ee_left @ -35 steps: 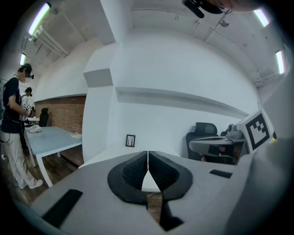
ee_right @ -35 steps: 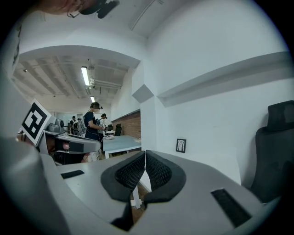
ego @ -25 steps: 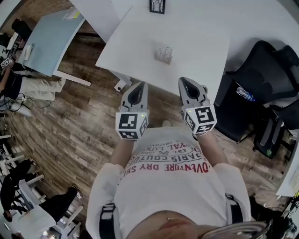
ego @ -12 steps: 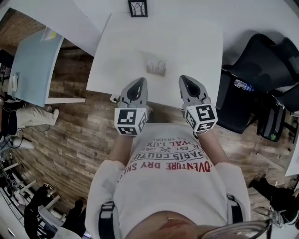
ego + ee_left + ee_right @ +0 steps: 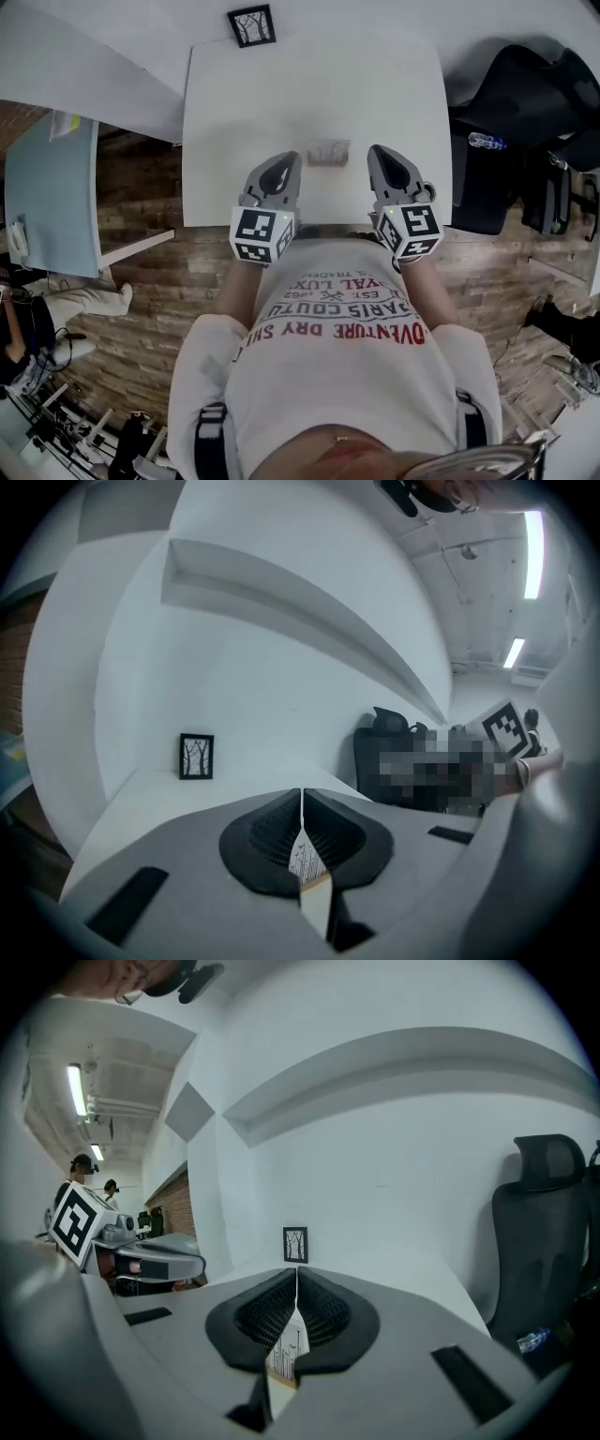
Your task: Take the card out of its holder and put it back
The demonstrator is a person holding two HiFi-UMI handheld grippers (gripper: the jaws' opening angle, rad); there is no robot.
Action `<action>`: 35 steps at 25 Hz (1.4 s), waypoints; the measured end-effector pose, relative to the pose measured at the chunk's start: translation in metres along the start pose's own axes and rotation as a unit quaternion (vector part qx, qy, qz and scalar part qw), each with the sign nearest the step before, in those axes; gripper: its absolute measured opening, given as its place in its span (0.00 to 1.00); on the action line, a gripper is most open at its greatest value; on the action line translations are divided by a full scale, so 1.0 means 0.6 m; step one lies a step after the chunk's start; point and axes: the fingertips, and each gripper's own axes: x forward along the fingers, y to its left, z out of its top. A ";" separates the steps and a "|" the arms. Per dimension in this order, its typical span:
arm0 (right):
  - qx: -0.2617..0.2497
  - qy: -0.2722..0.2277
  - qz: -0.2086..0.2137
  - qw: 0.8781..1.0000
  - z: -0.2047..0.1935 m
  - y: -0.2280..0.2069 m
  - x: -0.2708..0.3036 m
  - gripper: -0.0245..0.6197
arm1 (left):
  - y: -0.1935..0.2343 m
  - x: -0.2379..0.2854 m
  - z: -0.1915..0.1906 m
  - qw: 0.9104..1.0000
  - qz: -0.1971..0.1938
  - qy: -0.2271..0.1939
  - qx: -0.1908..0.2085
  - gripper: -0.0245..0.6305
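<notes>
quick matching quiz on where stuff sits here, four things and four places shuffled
1 small black-framed tree picture
2 printed card in its holder
3 black office chair
4 pale blue tabletop

a beyond the right side of the white table
b on the table, between the left gripper and the right gripper
c at the table's far edge
d beyond the table's left side

Pairs: 1-c, 2-b, 3-a, 4-d

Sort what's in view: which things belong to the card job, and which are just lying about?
Job: card; holder; left tool and right tool, both shut and empty; table.
Lying about: framed picture; chair; bottle.
</notes>
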 end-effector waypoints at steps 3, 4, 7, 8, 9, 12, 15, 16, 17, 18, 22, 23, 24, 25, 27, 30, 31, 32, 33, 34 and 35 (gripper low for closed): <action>0.008 0.007 -0.024 1.000 -0.015 0.001 0.019 0.08 | 0.013 0.016 -0.018 0.999 -0.041 0.015 0.017 0.08; 0.010 0.012 -0.030 0.999 -0.021 0.000 0.024 0.08 | 0.015 0.022 -0.023 0.998 -0.053 0.016 0.022 0.08; 0.017 0.028 -0.043 0.999 -0.040 -0.005 0.032 0.08 | 0.015 0.038 -0.039 0.996 -0.087 0.015 0.022 0.08; 0.019 0.033 -0.046 0.998 -0.046 -0.008 0.034 0.08 | 0.016 0.043 -0.044 0.995 -0.094 0.016 0.019 0.08; 0.021 0.038 -0.048 0.998 -0.050 -0.011 0.036 0.08 | 0.018 0.048 -0.050 0.995 -0.099 0.019 0.016 0.08; 0.023 0.048 -0.049 0.997 -0.061 -0.021 0.046 0.08 | 0.025 0.070 -0.068 0.993 -0.109 0.035 0.016 0.08; 0.027 0.063 -0.050 0.996 -0.082 -0.036 0.062 0.08 | 0.037 0.096 -0.091 0.991 -0.118 0.056 0.009 0.08; 0.030 0.069 -0.050 0.996 -0.089 -0.040 0.067 0.08 | 0.040 0.103 -0.099 0.990 -0.123 0.063 0.001 0.08; 0.032 0.075 -0.050 0.995 -0.097 -0.044 0.072 0.08 | 0.042 0.109 -0.105 0.989 -0.133 0.068 -0.008 0.09; 0.034 0.080 -0.049 0.995 -0.103 -0.047 0.076 0.08 | 0.041 0.114 -0.111 0.986 -0.148 0.072 -0.015 0.13; 0.034 0.098 -0.049 0.993 -0.127 -0.059 0.089 0.08 | 0.025 0.128 -0.124 0.972 -0.220 0.078 0.014 0.30; 0.035 0.102 -0.049 0.993 -0.133 -0.063 0.090 0.08 | 0.020 0.130 -0.126 0.968 -0.236 0.078 0.026 0.30; 0.037 0.106 -0.050 0.992 -0.139 -0.066 0.090 0.08 | 0.016 0.133 -0.127 0.964 -0.251 0.078 0.035 0.30; 0.039 0.110 -0.051 0.992 -0.145 -0.070 0.089 0.08 | 0.013 0.136 -0.127 0.961 -0.263 0.077 0.040 0.30; 0.042 0.115 -0.052 0.991 -0.153 -0.075 0.088 0.08 | 0.011 0.143 -0.127 0.955 -0.284 0.076 0.043 0.30; 0.044 0.122 -0.051 0.990 -0.160 -0.079 0.089 0.08 | 0.008 0.150 -0.127 0.943 -0.319 0.080 0.043 0.30; 0.045 0.124 -0.050 0.990 -0.161 -0.079 0.090 0.08 | 0.007 0.151 -0.129 0.939 -0.330 0.082 0.045 0.30; 0.044 0.125 -0.049 0.990 -0.163 -0.080 0.091 0.08 | 0.006 0.151 -0.130 0.936 -0.340 0.082 0.049 0.30; 0.044 0.127 -0.048 0.990 -0.164 -0.081 0.093 0.08 | 0.005 0.152 -0.132 0.932 -0.348 0.083 0.053 0.30; 0.043 0.128 -0.047 0.990 -0.165 -0.082 0.094 0.08 | 0.005 0.154 -0.133 0.930 -0.355 0.083 0.056 0.30; 0.042 0.129 -0.047 0.990 -0.165 -0.082 0.094 0.08 | 0.006 0.156 -0.134 0.928 -0.359 0.082 0.059 0.29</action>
